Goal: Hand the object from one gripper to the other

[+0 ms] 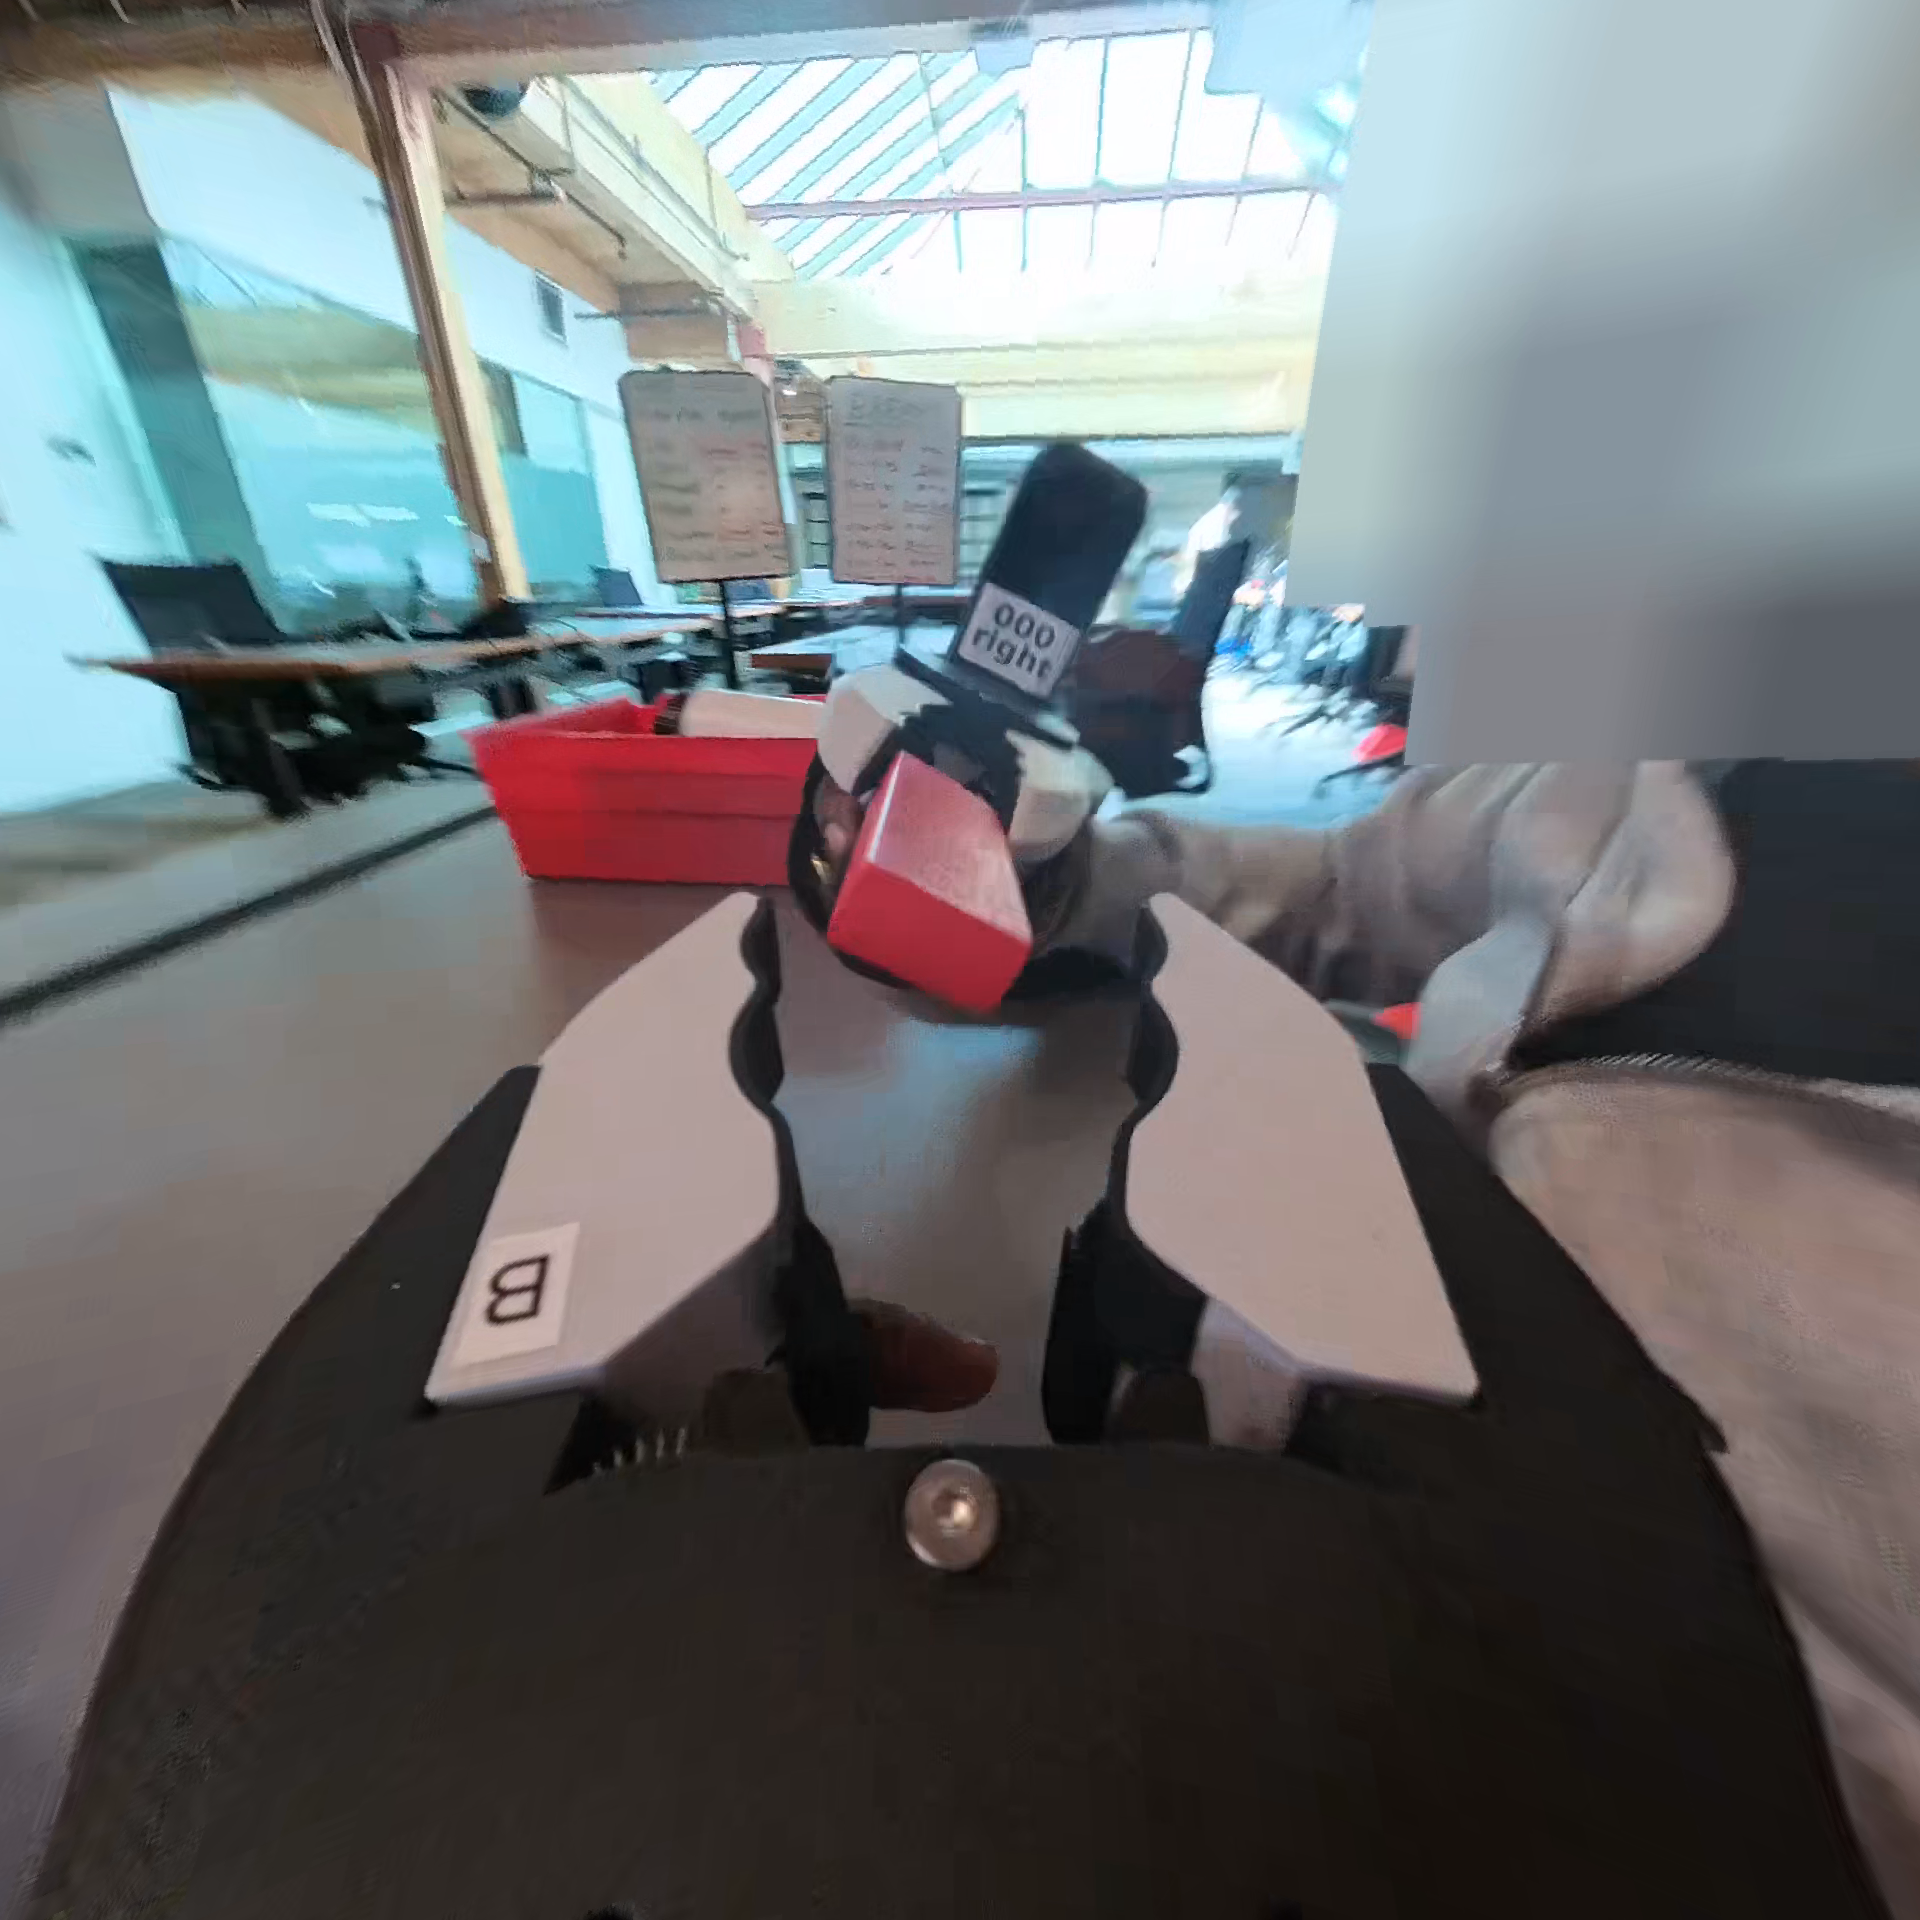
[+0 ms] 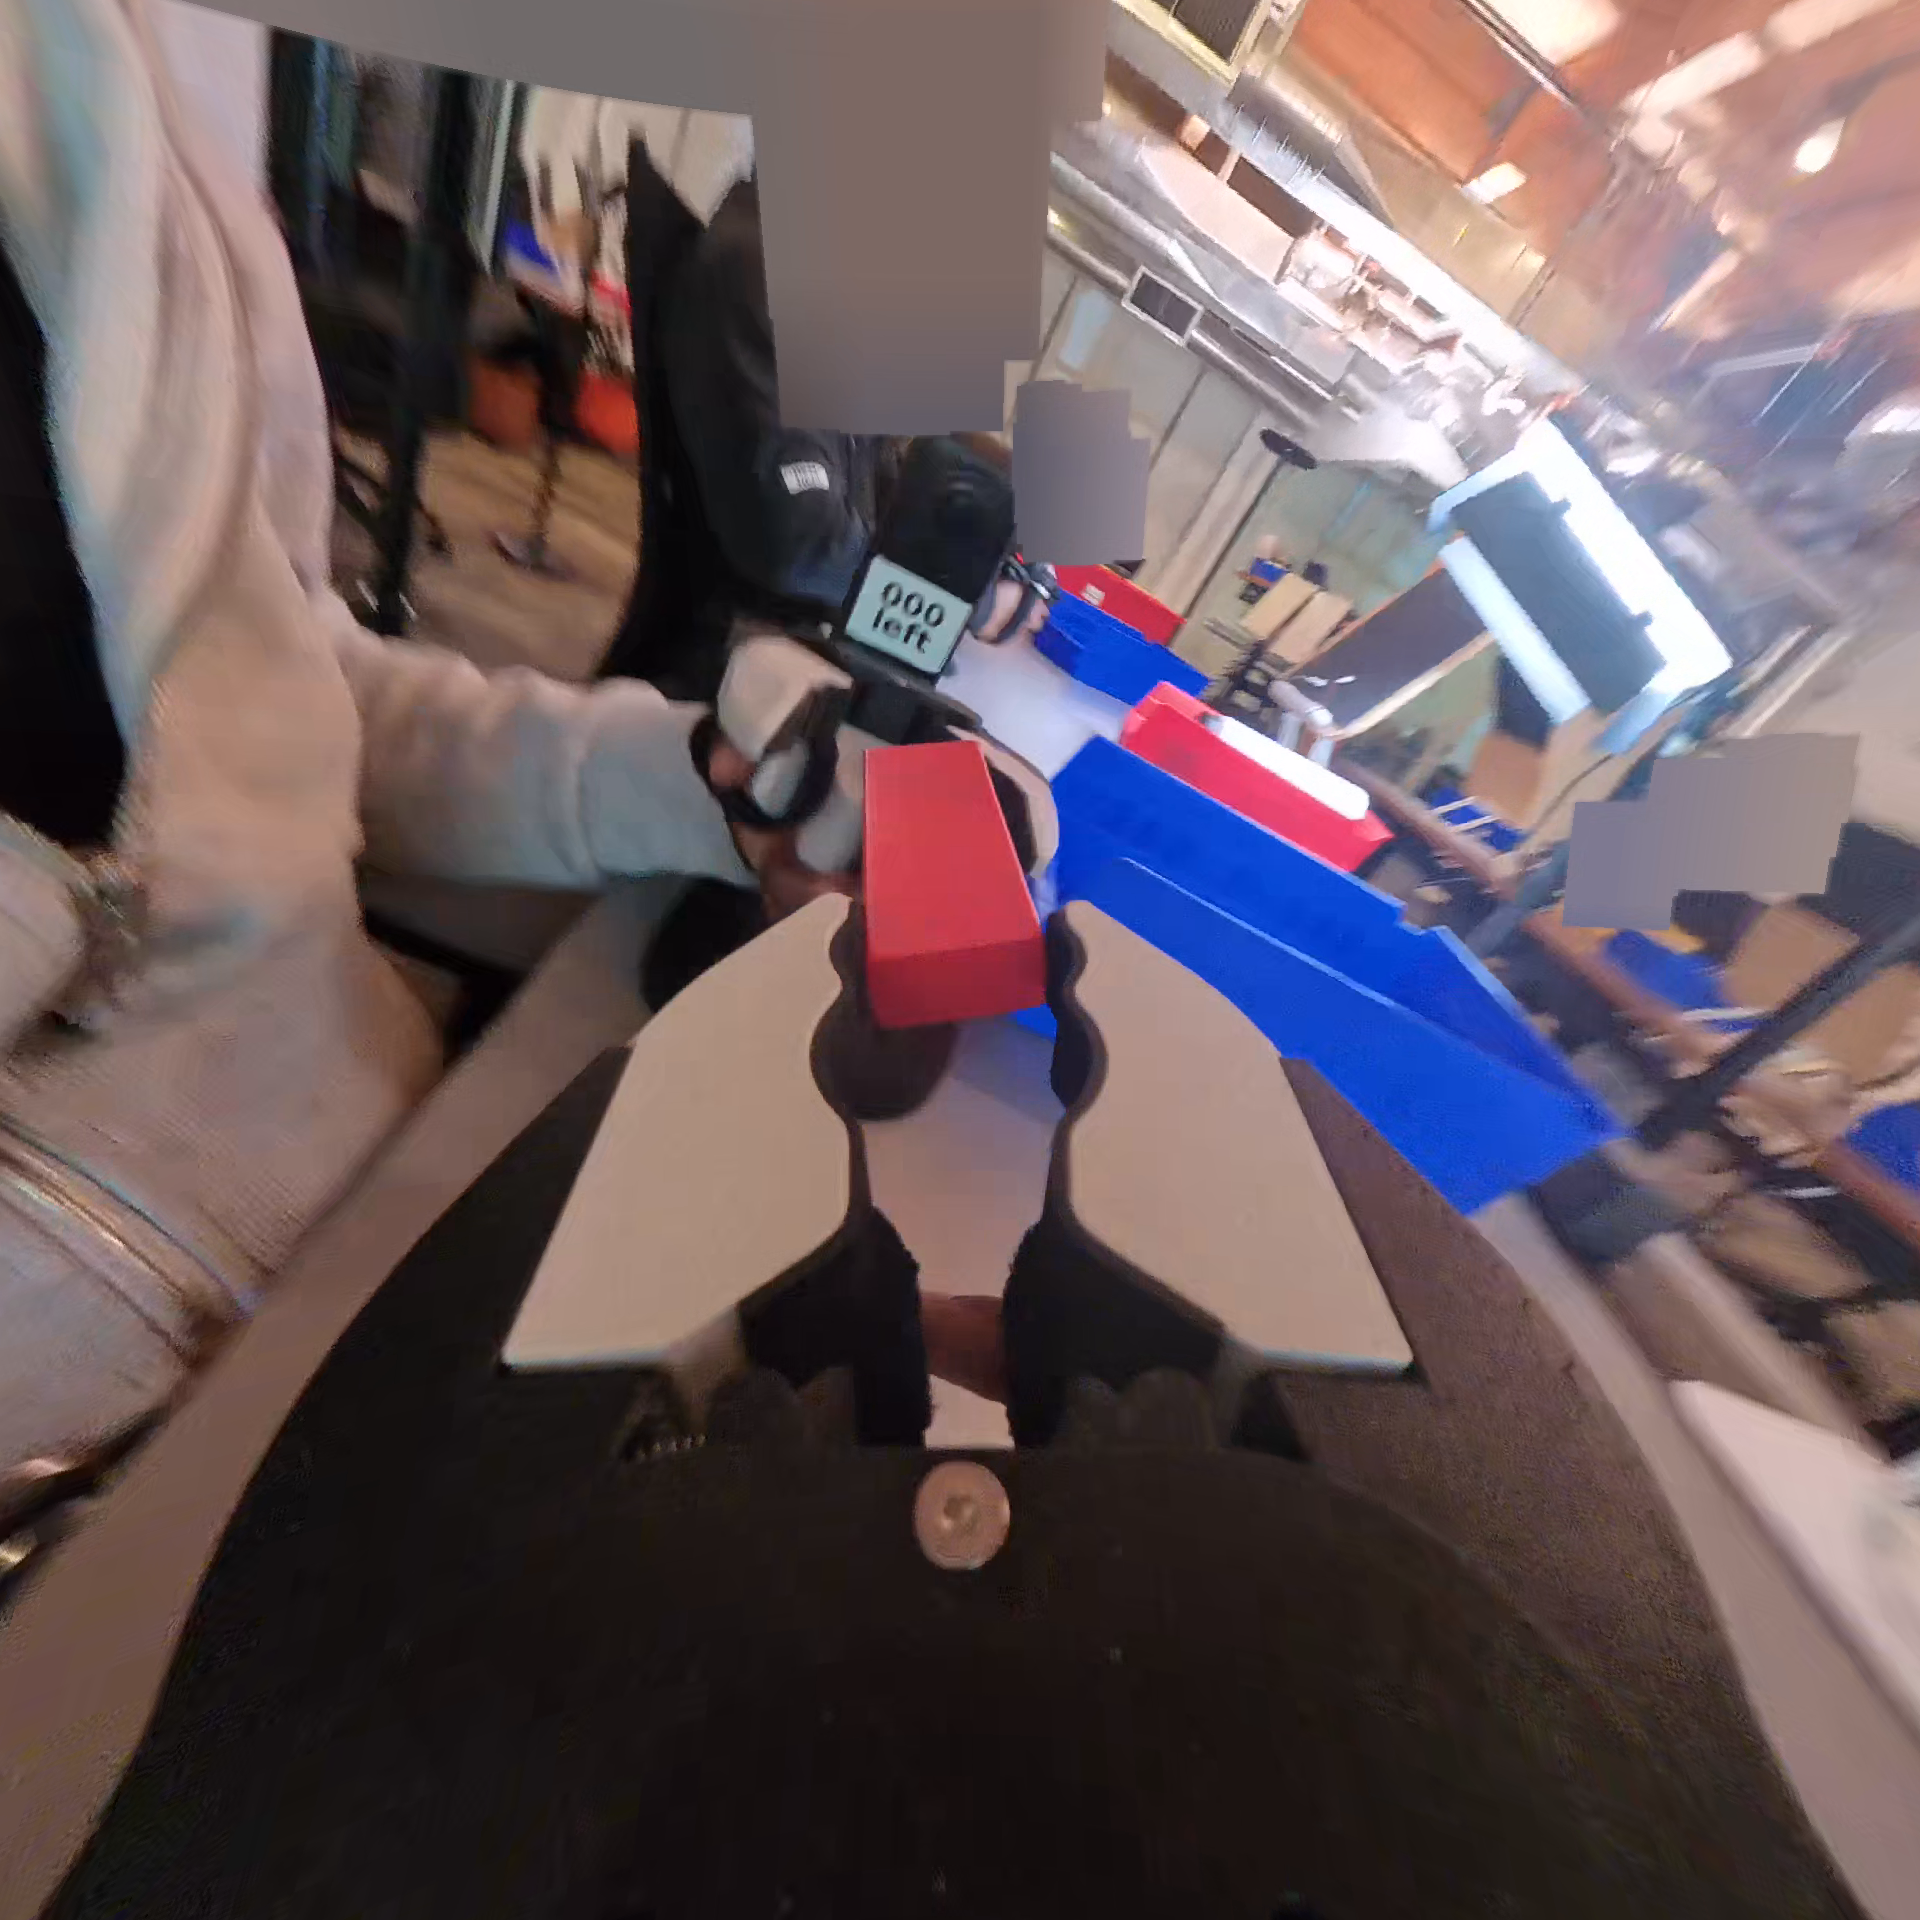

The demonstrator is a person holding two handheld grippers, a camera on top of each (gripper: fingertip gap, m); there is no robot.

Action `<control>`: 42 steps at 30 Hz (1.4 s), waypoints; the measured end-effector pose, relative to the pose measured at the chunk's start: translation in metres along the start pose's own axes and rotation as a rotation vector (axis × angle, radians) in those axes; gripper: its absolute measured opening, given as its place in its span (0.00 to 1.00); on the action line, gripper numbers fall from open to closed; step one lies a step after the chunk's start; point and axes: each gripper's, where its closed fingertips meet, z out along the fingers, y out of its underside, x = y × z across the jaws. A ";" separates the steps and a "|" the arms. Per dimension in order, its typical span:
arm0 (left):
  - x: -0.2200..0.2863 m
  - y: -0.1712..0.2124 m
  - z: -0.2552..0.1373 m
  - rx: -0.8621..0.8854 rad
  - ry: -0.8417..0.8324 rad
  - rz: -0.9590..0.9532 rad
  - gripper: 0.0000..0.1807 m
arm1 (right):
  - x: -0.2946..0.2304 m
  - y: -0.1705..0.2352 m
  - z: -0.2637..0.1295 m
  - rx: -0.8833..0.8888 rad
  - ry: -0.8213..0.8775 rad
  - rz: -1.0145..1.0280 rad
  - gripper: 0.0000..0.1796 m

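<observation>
My main worry is the red block (image 2: 951, 894) slipping out during the exchange. My right gripper (image 2: 951, 966) pinches only the near end of it between the fingers, so most of the block's length sticks out forward unsupported. If I let go before the other side has closed, it drops to the bench (image 1: 312, 1091); if both sides pull while clamped, it could twist out of the pinch. A tilted approach is the other risk: in the left wrist view the block comes in at a slant, corner first, so the left fingers (image 1: 665, 1091) could close on an edge and not on flat faces.

My left gripper (image 1: 951, 935) is spread wide with nothing between its fingers. The block sits in the air just beyond their tips, roughly centred on the gap but not yet inside it, as far as I can judge through the motion blur. Seen from the right wrist view, the block's far end reaches toward the left gripper, and I cannot tell whether they touch.

A red bin (image 1: 644, 800) sits farther back on the bench, well apart from the exchange, and blue bins (image 2: 1299, 935) lie off to one side.
</observation>
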 end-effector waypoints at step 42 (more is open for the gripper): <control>-0.041 -0.021 -0.027 0.194 -0.178 -0.186 0.19 | 0.085 0.101 -0.042 -0.720 0.557 -0.090 0.56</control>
